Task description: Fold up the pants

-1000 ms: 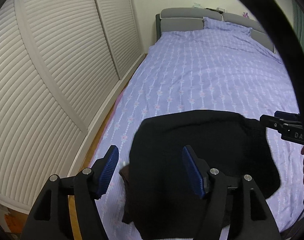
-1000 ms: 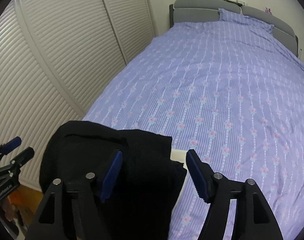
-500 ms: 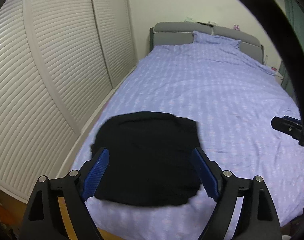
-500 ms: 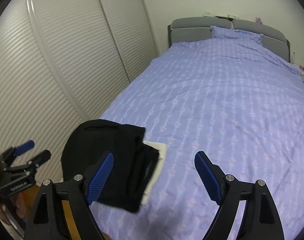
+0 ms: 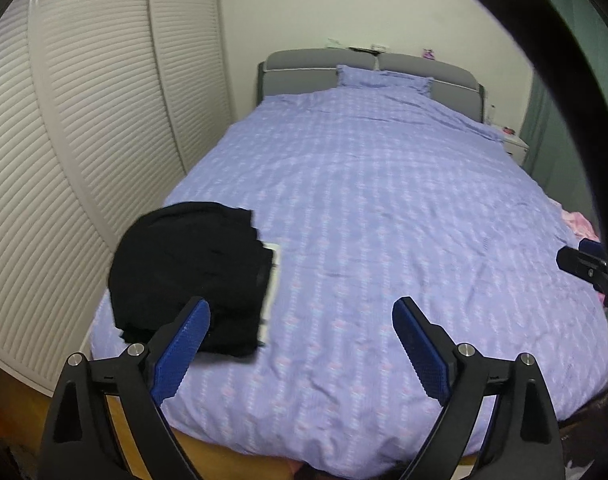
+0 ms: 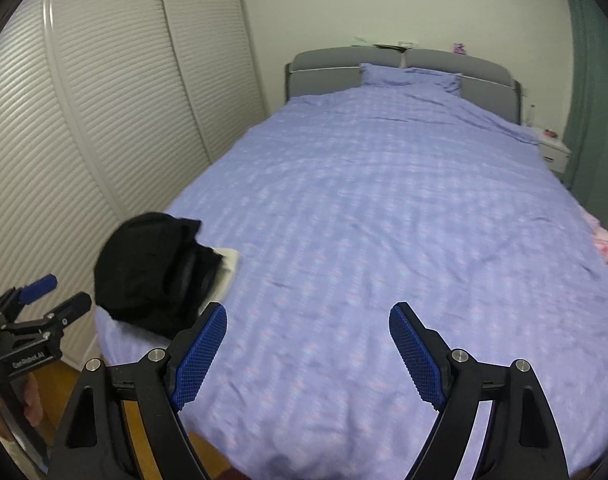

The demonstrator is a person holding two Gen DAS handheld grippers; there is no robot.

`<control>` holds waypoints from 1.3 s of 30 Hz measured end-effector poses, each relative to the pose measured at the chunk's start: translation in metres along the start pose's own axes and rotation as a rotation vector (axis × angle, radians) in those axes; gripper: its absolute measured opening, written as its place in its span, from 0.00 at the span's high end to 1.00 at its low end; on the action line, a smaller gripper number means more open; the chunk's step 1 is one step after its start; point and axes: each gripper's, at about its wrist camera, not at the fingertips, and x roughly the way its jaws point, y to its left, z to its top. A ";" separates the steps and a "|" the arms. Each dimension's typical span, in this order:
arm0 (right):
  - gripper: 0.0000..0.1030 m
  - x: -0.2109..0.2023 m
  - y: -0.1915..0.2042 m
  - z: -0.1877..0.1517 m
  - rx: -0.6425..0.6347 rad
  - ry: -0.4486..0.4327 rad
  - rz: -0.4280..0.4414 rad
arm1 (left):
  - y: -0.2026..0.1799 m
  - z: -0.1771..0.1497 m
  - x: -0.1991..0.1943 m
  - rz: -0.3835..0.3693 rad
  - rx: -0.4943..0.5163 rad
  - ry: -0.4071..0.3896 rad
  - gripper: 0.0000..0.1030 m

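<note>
White lettering on the left claw (image 6: 51,296) body reads roughly "GenRobot.AI", though it's blurred. Folded black pants (image 5: 191,272) sit on the near left corner of the bed (image 5: 384,208), lying over something white (image 5: 272,280). Left claw's jaws have just been opening, now spread wide, nothing between them. Right claw (image 6: 308,320) gapes wide and empty too, hanging over bare lilac bedspread, apart from the pants.
</note>
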 end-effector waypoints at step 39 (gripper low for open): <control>0.18 -0.095 -0.080 -0.076 0.141 -0.006 -0.135 | -0.104 -0.029 -0.045 -0.081 0.123 0.039 0.06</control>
